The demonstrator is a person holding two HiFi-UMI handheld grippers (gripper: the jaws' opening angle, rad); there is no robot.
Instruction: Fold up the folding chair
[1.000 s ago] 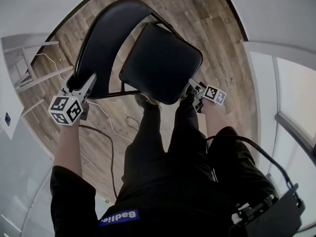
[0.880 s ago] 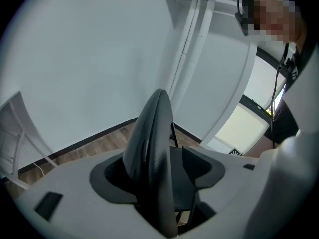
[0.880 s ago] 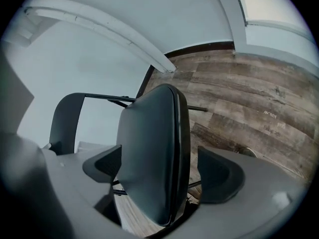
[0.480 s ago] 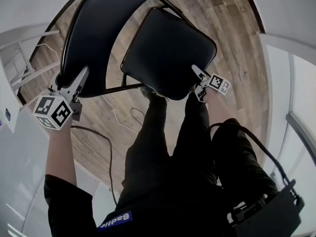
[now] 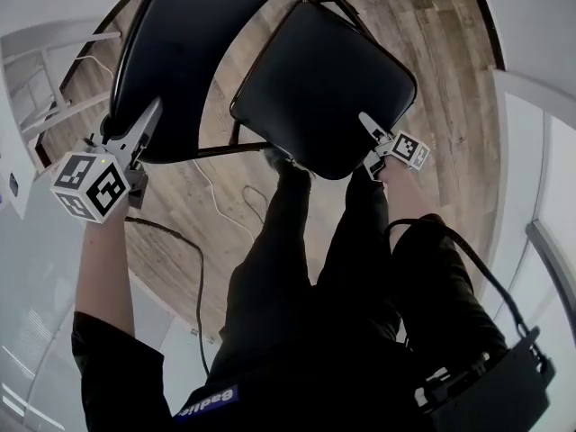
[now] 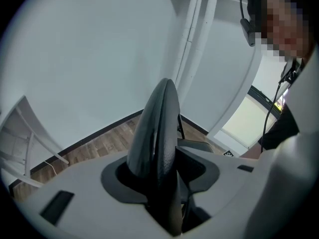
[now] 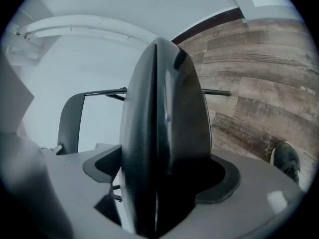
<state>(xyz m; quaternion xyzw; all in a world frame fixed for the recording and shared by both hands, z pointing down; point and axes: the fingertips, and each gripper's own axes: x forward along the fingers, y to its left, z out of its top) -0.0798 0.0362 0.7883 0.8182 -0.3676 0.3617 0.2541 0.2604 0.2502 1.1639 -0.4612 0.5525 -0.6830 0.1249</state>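
Note:
The black folding chair stands open on the wood floor, its curved backrest (image 5: 189,52) at upper left and its padded seat (image 5: 324,88) to the right. My left gripper (image 5: 144,126) is at the backrest's lower left edge. In the left gripper view the backrest (image 6: 157,128) runs edge-on between the jaws, which have just been closing and now press on it. My right gripper (image 5: 371,140) is at the seat's near right edge. In the right gripper view the seat (image 7: 164,123) fills the gap between the jaws.
The person's legs (image 5: 315,268) stand right behind the chair, one shoe (image 7: 285,158) on the floor. A thin cable (image 5: 200,241) trails over the boards. A white frame (image 5: 54,79) leans at the left, and white walls close in on both sides.
The chair now looks larger and higher in the head view. My right gripper has shifted along the seat's near right edge. My left gripper stays on the backrest, its jaws narrower.

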